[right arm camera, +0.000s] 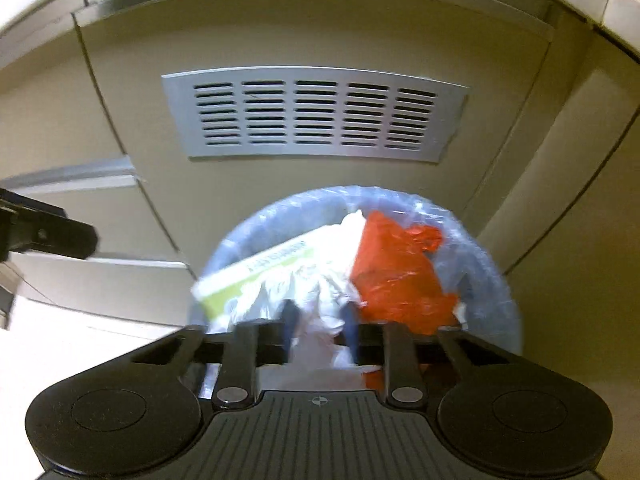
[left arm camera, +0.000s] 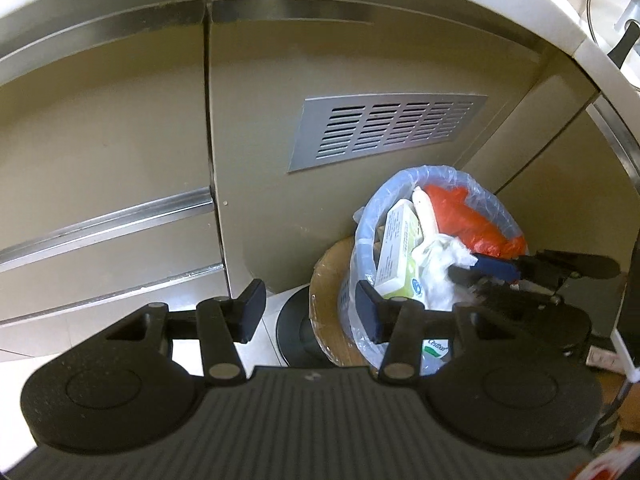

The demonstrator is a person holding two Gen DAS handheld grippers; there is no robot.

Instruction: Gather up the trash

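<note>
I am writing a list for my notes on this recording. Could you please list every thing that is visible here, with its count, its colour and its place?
trash bin: one, lined with a clear bluish bag, on the floor against the cabinet.
carton: one, white and green, in the bin, left side.
red plastic bag: one, in the bin, right side.
white crumpled paper: one wad, middle of the bin.
vent grille: one, silver, on the beige cabinet door above the bin.
brown round object: one, beside the bin; what it is I cannot tell.
left gripper: black, open, empty, left of the bin.
right gripper: black, closed on the white paper, over the bin.
</note>
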